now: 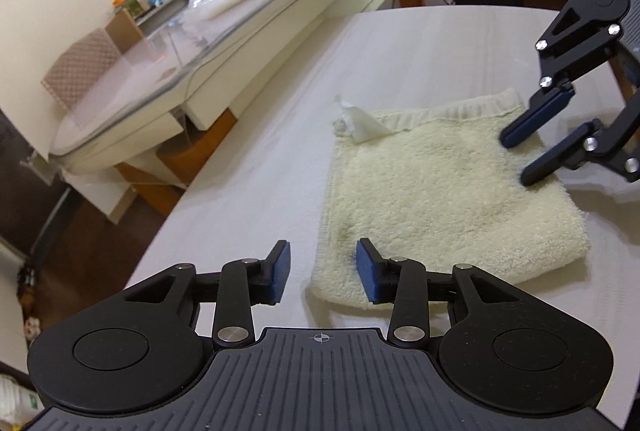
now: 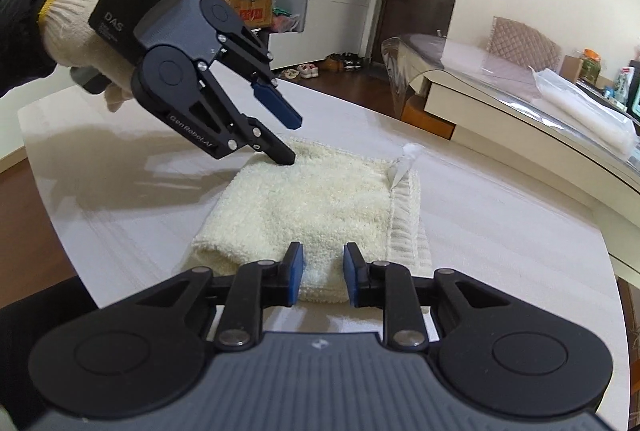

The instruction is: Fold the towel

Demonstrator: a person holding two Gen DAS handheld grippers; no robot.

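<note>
Towel folded, lying flat on white table. Left gripper unclenched, lower fingertip touching towel's far edge, nothing grasped. Right gripper unclenched over near edge, empty.

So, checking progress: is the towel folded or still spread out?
Folded: the towel lies as a compact, thick rectangle with rounded doubled edges on the table.

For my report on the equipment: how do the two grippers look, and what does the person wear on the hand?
Both the left gripper and right gripper are black linkages with blue pads and silver screws. A white knit glove with yellow cuff and a black sleeve show.
</note>
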